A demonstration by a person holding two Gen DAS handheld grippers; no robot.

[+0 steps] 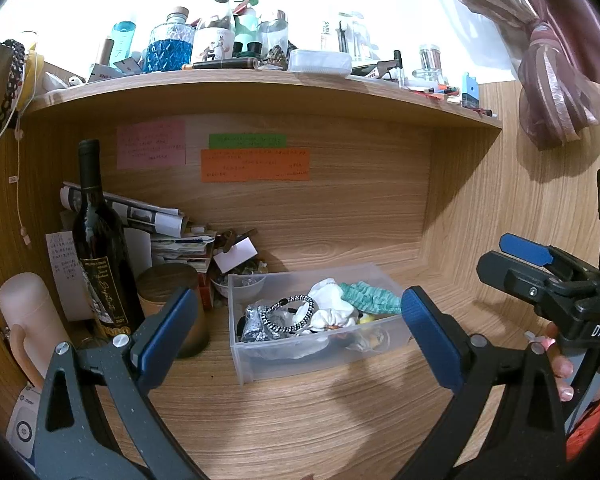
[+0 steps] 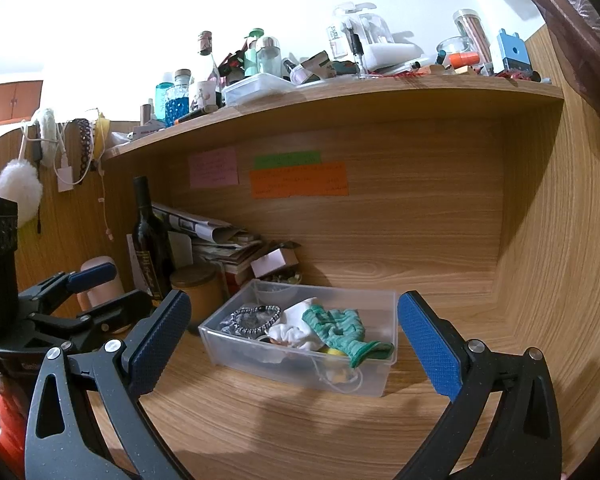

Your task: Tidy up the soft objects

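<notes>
Hovering above the wooden desk, spread wide and holding nothing: left gripper and right gripper, side by side. Sitting just beyond the blue fingertips, a clear plastic bin holding a teal knit cloth, white cloth and black-and-white braided band. Standing farther back on the left, a dark wine bottle beside stacked papers, under a cluttered shelf.

Clear plastic bin sits on wood desk, holding soft items in a heap: green knit cloth draped at right w/ end over front wall, white cloth mid, black-white braided band at left.
</notes>
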